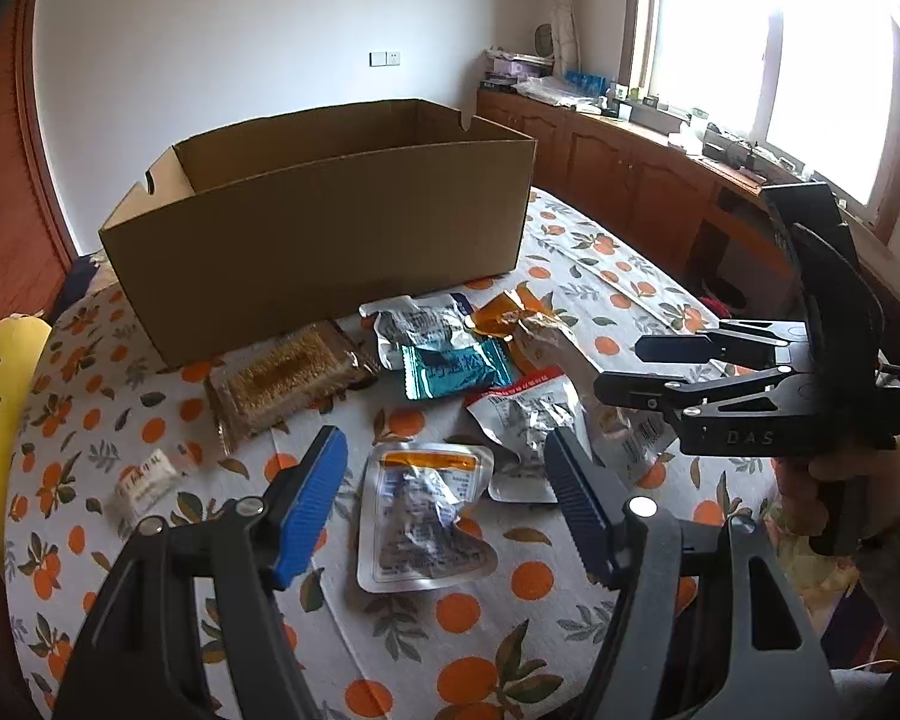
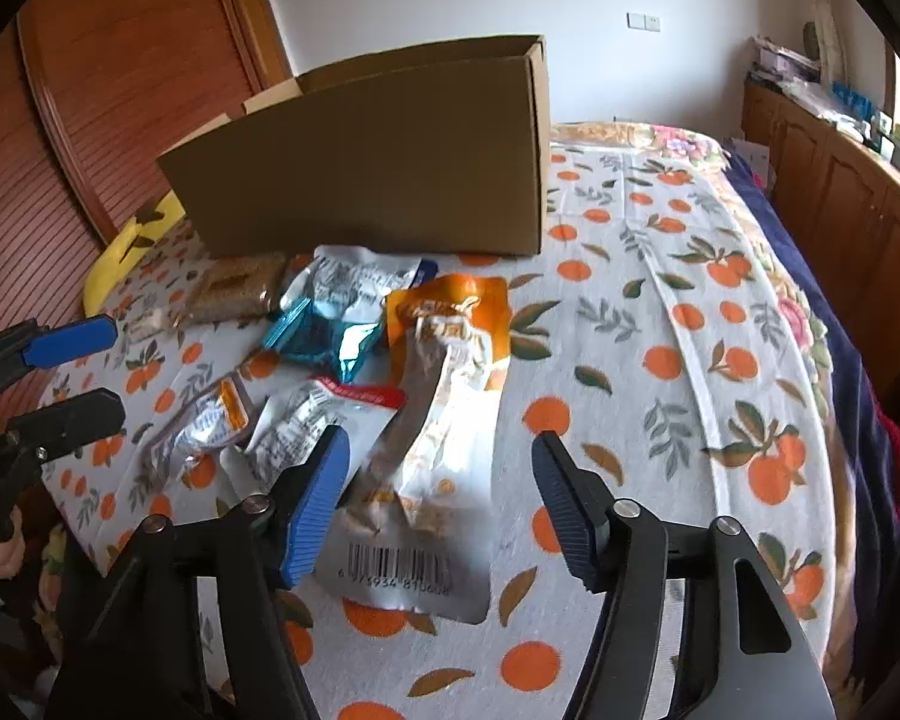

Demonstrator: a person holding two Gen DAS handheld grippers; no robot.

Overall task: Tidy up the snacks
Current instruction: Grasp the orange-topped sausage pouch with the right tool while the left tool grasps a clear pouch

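Snacks lie scattered on the bed, on an orange-print cover (image 2: 660,312), heaped just in front of the open cardboard box (image 1: 330,228), presumably the bin they are meant to go into. The box stands with its long wall facing the pile, top open, so drops from above look easy.

Left gripper (image 1: 447,480) hovers with its jaws spread apart, empty, straddling a silver pouch with an orange strip (image 1: 420,516) (likely its pick). Right gripper (image 2: 441,480) is likewise parted and empty, framing a long white bag with a barcode (image 2: 420,516).

Near the box: a brown grain bar (image 1: 288,381), a teal foil packet (image 1: 456,369), an orange wrapper (image 1: 501,318). A small white candy (image 1: 144,480) sits apart, left.
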